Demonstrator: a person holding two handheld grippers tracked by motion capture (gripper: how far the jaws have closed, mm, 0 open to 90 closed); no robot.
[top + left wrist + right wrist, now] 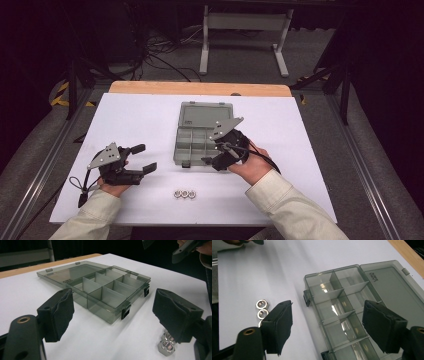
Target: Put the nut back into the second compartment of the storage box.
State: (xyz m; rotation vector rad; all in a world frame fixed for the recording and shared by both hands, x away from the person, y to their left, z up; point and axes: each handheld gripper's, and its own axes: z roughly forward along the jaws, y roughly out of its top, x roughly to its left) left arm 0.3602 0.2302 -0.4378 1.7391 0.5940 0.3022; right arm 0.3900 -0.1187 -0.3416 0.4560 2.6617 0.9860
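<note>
A translucent grey plastic compartment box (204, 134) lies open mid-table, its flat lid folded back, thin dividers forming empty cells, black latches along the front. Three shiny steel hex nuts (184, 193) sit in a row near it. Left tool (144, 158) and right tool (212, 151) both gape, holding nothing.

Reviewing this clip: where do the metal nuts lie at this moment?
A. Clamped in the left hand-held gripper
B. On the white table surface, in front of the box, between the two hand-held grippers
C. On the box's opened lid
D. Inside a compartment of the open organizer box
B: the nuts sit in a short row on the white table, nearer the person than the open organizer box, whose compartments look empty.
</note>
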